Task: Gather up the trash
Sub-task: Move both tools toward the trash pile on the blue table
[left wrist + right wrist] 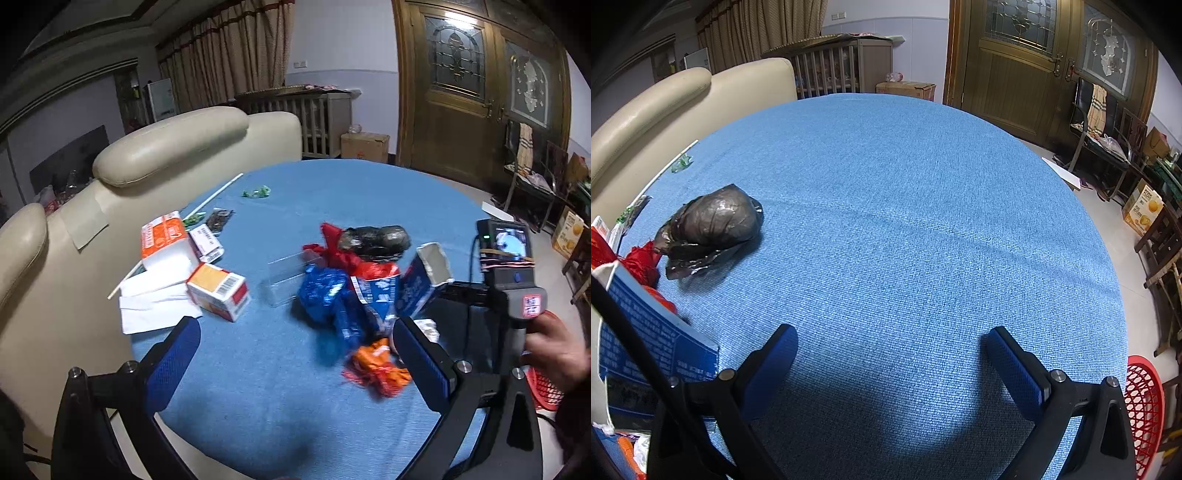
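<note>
A heap of trash lies on the blue round table (258, 387): a black plastic bag bundle (375, 240), red wrapping (338, 251), blue foil wrappers (325, 291), an open blue carton (421, 284), an orange wrapper (376, 365) and a clear plastic box (288, 280). To the left lie orange-and-white boxes (218, 291) and white paper (155, 302). My left gripper (295, 347) is open, above the table just in front of the heap. My right gripper (892, 354) is open and empty over bare cloth; the black bag (713, 225) and blue carton (653, 339) are to its left.
A cream sofa (155, 147) borders the table's left side. A red mesh basket (1143, 406) stands on the floor at the table's right edge. A white stick (214, 195) and green wrappers (256, 192) lie at the far left. Chairs and boxes stand at right.
</note>
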